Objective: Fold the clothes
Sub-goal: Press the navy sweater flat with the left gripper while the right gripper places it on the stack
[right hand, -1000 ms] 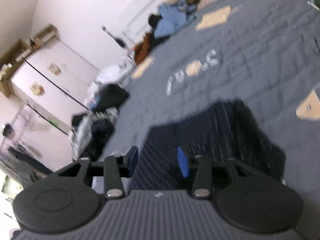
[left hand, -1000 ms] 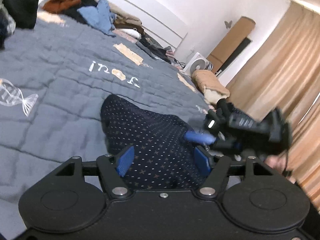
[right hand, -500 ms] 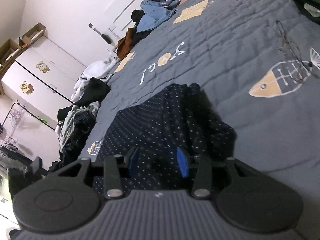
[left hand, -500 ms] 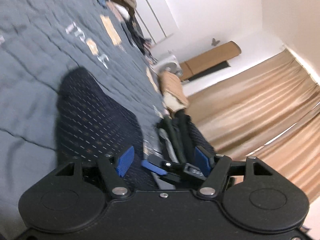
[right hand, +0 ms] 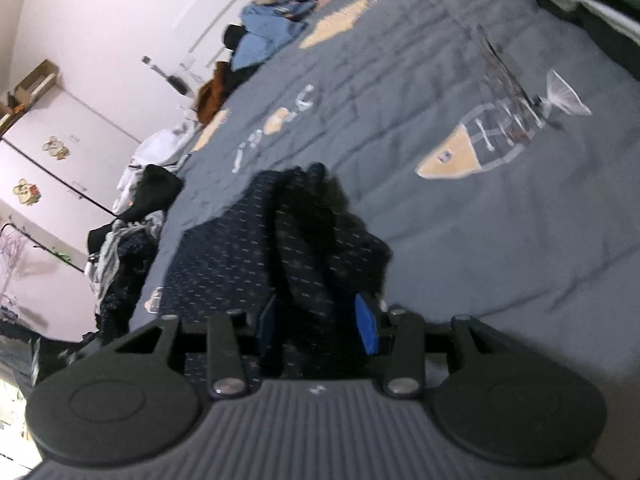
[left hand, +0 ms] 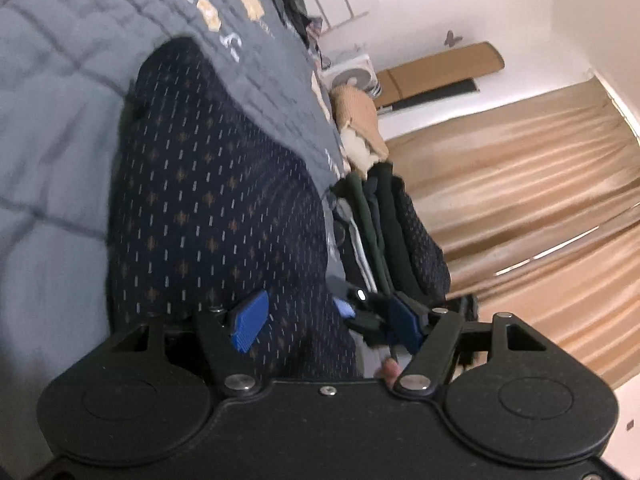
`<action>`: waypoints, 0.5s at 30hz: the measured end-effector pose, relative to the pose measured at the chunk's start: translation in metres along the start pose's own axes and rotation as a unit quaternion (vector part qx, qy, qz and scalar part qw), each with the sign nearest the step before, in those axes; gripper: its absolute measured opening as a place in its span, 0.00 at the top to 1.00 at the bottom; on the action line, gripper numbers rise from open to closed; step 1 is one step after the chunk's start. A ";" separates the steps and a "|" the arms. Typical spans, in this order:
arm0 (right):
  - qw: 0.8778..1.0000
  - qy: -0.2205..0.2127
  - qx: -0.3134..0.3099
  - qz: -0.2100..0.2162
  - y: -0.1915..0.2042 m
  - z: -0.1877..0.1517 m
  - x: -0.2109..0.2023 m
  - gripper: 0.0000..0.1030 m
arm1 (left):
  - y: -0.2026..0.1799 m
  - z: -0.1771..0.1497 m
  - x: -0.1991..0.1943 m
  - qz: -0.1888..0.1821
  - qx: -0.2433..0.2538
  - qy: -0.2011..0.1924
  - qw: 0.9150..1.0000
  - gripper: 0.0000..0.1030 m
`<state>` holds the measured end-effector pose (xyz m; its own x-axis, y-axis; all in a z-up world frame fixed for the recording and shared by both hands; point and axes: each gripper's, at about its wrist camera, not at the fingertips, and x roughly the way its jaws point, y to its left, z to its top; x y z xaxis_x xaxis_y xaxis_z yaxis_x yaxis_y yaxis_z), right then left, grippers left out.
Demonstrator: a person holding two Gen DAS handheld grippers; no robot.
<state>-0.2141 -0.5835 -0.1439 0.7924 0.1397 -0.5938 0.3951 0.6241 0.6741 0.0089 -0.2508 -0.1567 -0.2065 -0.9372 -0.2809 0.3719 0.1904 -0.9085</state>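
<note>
The grey quilted bed (right hand: 460, 208) carries the navy patterned garment (left hand: 208, 208), which runs lengthwise straight ahead of both tools, away from them. The right tool (right hand: 316, 324) has its pads spread, with a raised ridge of the cloth bunched between them (pinched or merely straddled, I cannot tell). The left tool (left hand: 324, 320) is spread wide over the garment's near edge, holding nothing. The right tool is deeper into the cloth.
</note>
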 end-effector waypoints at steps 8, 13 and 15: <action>1.000 -0.027 0.003 0.008 0.000 0.003 -0.018 0.59 | -0.002 -0.032 0.006 0.028 0.027 0.052 0.998 0.34; 0.997 -0.054 -0.020 0.055 0.034 -0.004 -0.043 0.59 | -0.003 -0.044 0.003 0.038 0.030 0.066 0.997 0.34; 0.995 -0.063 -0.029 0.074 0.047 -0.007 -0.053 0.59 | -0.004 -0.051 0.001 0.042 0.033 0.072 0.996 0.34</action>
<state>-0.2407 -0.5556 -0.0839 0.8934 0.1378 -0.4275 0.2453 0.6477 0.7213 -0.0393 -0.2379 -0.1696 -0.2988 -0.8659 -0.4011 0.4504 0.2425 -0.8592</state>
